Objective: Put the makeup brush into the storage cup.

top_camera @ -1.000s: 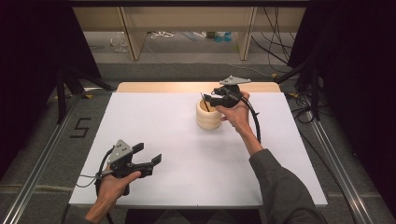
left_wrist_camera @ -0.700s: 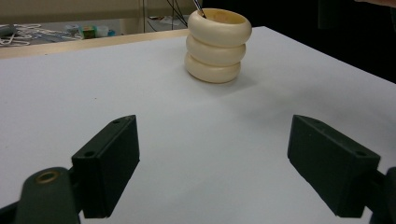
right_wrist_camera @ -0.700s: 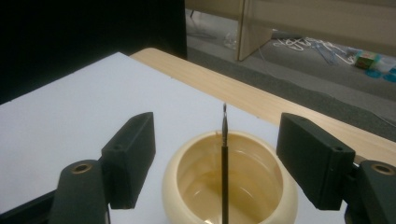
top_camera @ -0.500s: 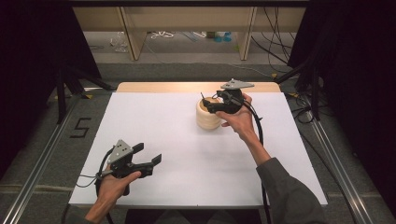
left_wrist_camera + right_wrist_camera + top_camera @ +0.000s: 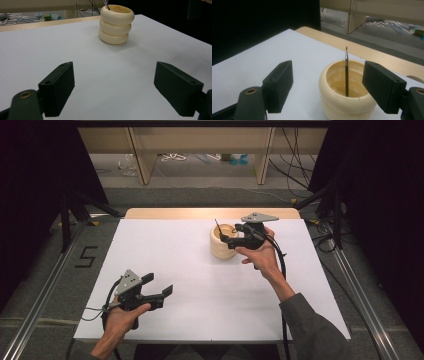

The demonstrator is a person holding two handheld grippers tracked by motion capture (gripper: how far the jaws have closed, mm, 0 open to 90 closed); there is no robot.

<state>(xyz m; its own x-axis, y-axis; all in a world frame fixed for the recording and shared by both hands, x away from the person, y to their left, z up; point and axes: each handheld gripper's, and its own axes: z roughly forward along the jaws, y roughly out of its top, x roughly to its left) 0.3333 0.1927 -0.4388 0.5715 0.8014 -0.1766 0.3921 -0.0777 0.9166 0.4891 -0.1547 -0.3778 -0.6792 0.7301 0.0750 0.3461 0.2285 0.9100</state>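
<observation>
- The white table [image 5: 200,270] is lying under everything, with my two hands well apart on it.
- The cream ribbed holder [image 5: 222,242] is standing upright toward the far side of the table, right of centre.
- My right gripper [image 5: 231,238] is hovering at the holder's rim; its jaws have just been opening and are standing wide, gripping nothing.
- My left gripper [image 5: 157,286] is waiting near the table's front left, jaws spread wide and empty.
- The thin black pen [image 5: 346,72] is standing inside the holder, leaning on its rim, free of my pads.
</observation>
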